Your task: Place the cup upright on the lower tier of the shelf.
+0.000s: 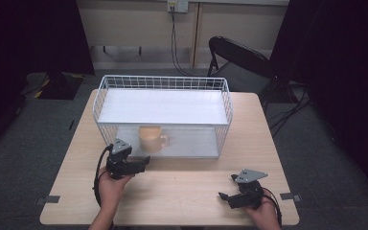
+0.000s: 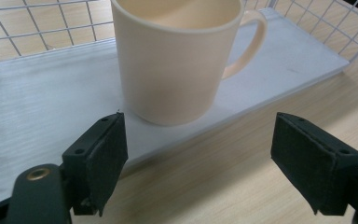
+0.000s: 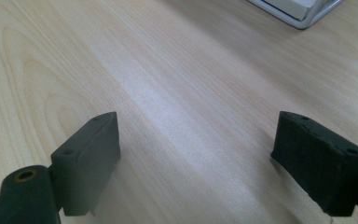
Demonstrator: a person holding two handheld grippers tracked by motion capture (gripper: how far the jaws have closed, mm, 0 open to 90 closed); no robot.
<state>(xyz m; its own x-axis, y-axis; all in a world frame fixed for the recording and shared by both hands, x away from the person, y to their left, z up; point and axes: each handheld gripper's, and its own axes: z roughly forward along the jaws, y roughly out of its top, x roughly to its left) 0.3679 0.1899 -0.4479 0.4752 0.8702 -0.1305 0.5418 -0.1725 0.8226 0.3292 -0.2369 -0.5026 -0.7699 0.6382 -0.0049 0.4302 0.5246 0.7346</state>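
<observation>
Standing upright on the lower white shelf board (image 2: 51, 93) of a white wire rack (image 1: 163, 84) is one cream mug (image 1: 151, 138) — handle turned toward the right side of the table, interior pale, contents not discernible. In the left gripper view the mug (image 2: 177, 60) rests near the board's front edge, just beyond the jaw tips and not touched by them.

Rack: two-tier, wire sides, upper white shelf above the mug; it sits on the far half of a light wood table (image 1: 182, 191).

Left gripper (image 1: 143, 162): held in the person's left hand (image 1: 111, 184), just in front of the rack's open front and pointing toward the mug; jaws spread wide apart with nothing between them, as seen on the left gripper (image 2: 198, 154) in its own view.

Right gripper (image 1: 224, 196): held in the right hand (image 1: 263, 211) near the table's front right — well apart from the rack; in its own view the right gripper (image 3: 196, 158) has jaws wide apart over bare tabletop, holding nothing.

Surroundings: black folding chair (image 1: 237, 60) behind the table, grey carpet, cables on the floor.
</observation>
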